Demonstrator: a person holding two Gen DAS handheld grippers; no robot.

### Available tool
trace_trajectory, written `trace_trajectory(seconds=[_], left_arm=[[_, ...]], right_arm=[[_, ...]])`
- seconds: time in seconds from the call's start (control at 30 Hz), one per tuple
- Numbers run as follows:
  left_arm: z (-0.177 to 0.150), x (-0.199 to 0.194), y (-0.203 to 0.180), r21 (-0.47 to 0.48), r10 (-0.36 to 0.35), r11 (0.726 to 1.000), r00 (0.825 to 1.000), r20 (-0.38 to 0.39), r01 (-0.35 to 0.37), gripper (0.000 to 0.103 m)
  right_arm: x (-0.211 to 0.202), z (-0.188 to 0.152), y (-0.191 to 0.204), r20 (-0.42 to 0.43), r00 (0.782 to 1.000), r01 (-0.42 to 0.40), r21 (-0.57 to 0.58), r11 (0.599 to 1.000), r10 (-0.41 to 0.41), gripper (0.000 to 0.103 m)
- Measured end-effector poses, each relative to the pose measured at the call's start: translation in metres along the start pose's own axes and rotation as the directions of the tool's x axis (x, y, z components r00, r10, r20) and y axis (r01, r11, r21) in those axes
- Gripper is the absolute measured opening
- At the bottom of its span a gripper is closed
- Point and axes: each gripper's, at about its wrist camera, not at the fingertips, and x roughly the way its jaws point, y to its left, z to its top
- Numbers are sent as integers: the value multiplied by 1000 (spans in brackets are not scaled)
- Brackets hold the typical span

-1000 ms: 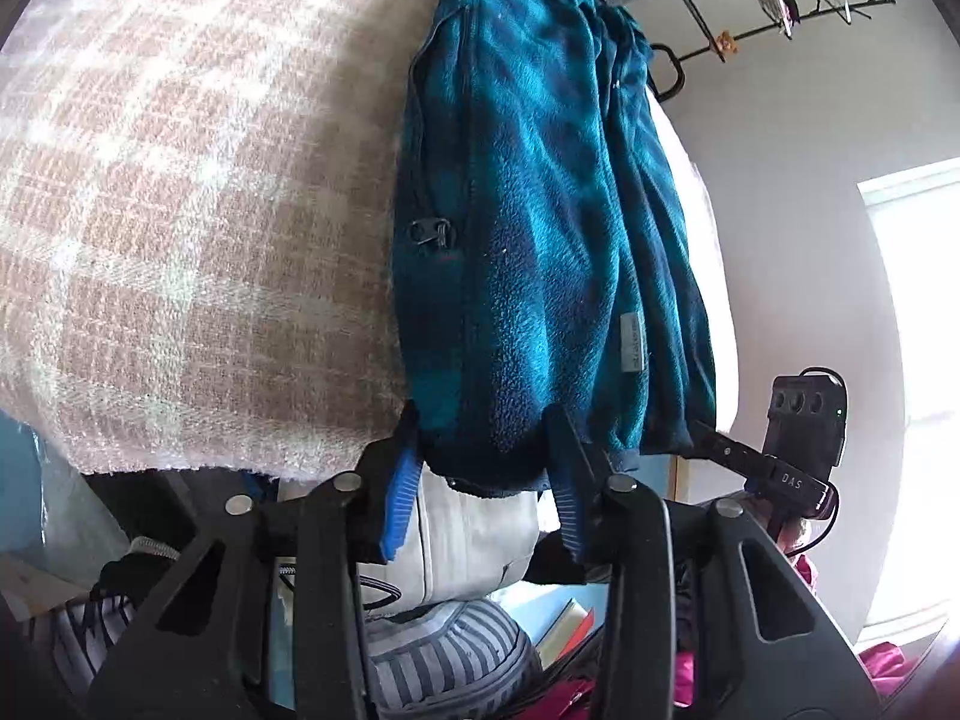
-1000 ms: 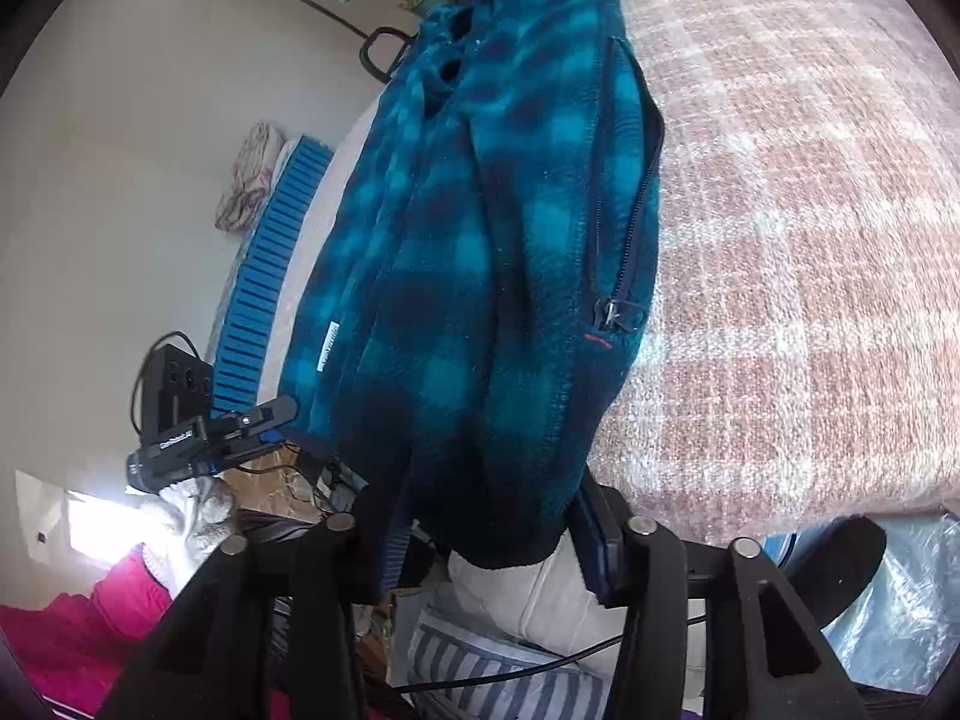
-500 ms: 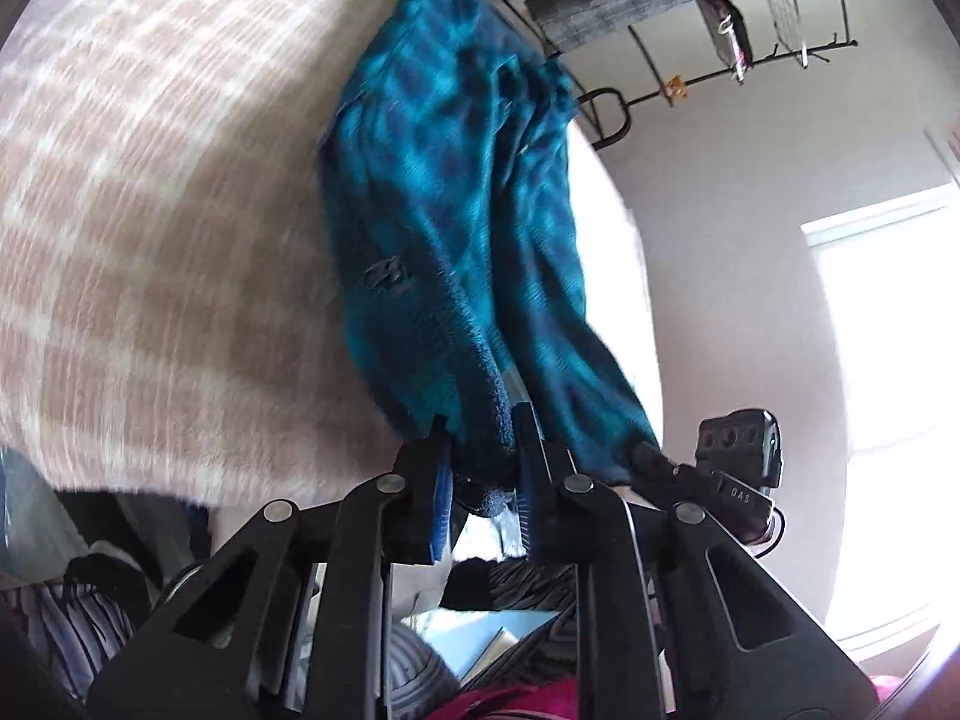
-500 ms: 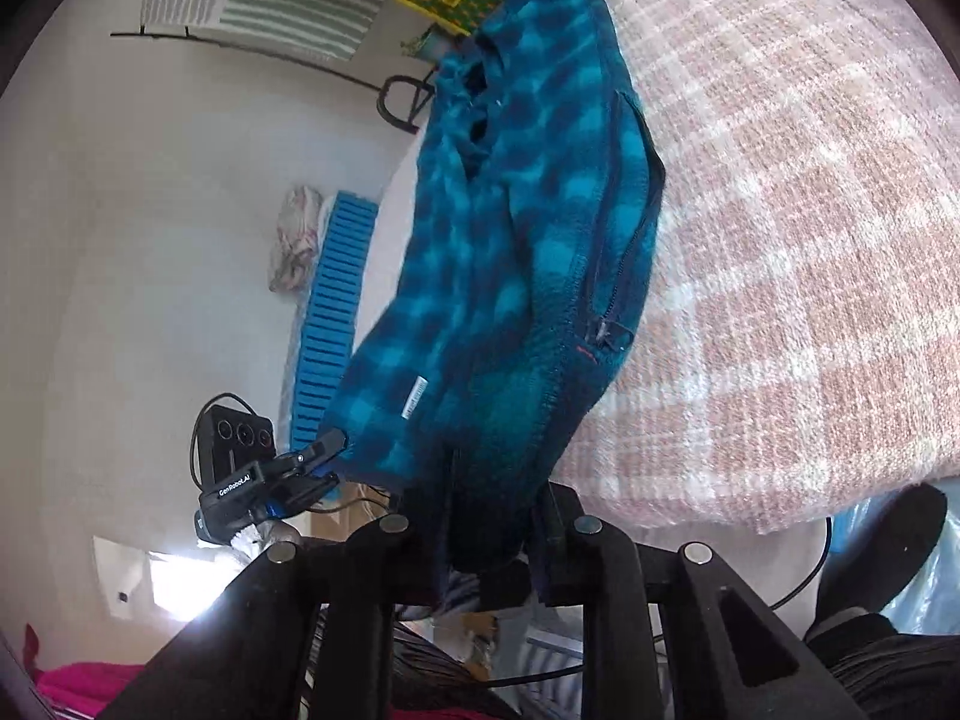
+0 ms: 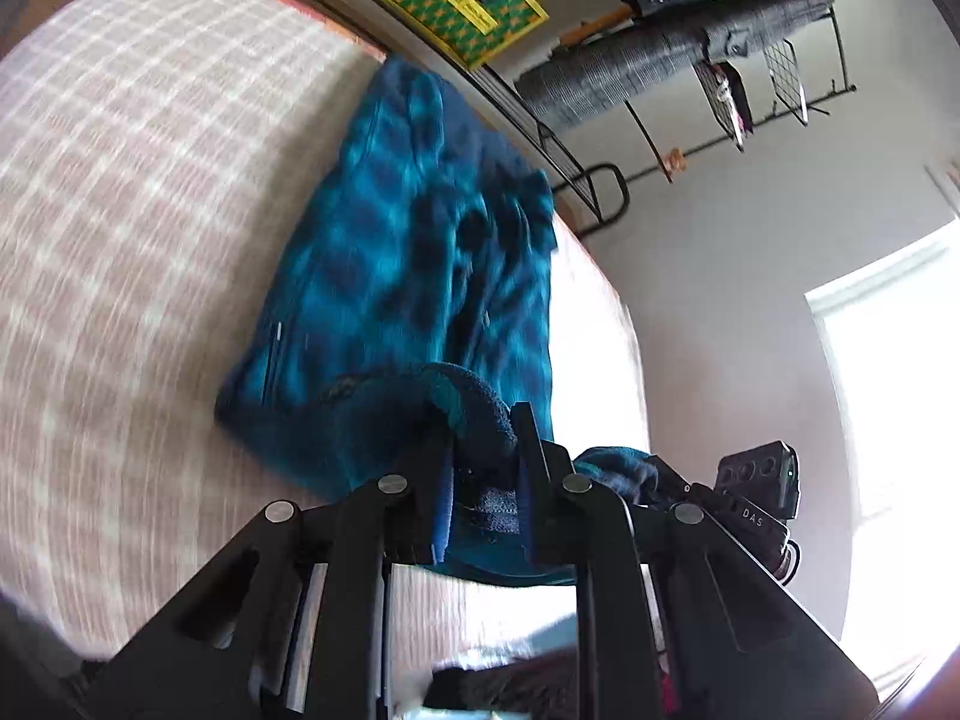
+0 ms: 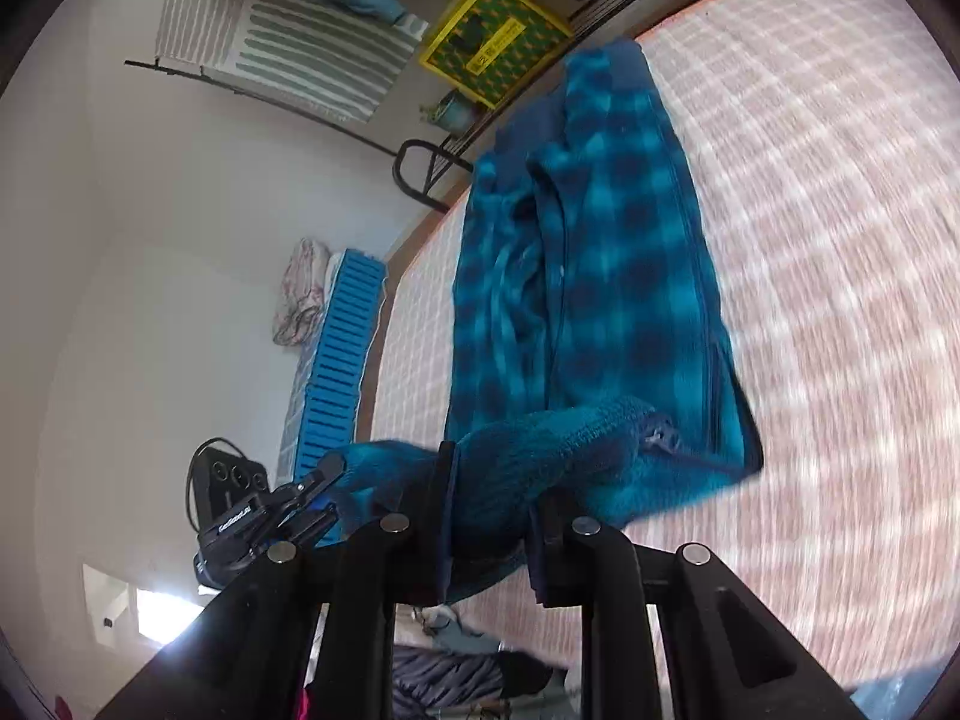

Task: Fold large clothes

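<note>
Left claw (image 5: 483, 468) and right claw (image 6: 492, 498) each clamped on near hem of teal plaid fleece jacket (image 5: 390, 276), lifted off checked bed (image 5: 120, 240); 2 grips total.

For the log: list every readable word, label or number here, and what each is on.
"DAS": on the right gripper's black body, seen from the left wrist.
White lettering on the left gripper, seen from the right wrist: blurred, unreadable.
Yellow-green box label: too blurred to read.
Blue plaid fleece: no legible tag.
</note>
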Motion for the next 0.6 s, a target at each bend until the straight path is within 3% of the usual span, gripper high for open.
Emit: trace_trajectory(seconds=[0.3, 0.53, 0.6], left_arm=[[53, 66, 27, -68, 94, 993, 996, 8, -93, 15], [65, 100, 45, -92, 142, 985, 989, -32, -144, 16], [69, 103, 45, -89, 149, 984, 988, -48, -152, 21]], right_arm=[[56, 61, -35, -1, 996, 93, 74, 993, -93, 18], [81, 73, -49, -31, 991, 129, 73, 989, -127, 18], [83, 75, -48, -33, 990, 136, 59, 989, -134, 21]])
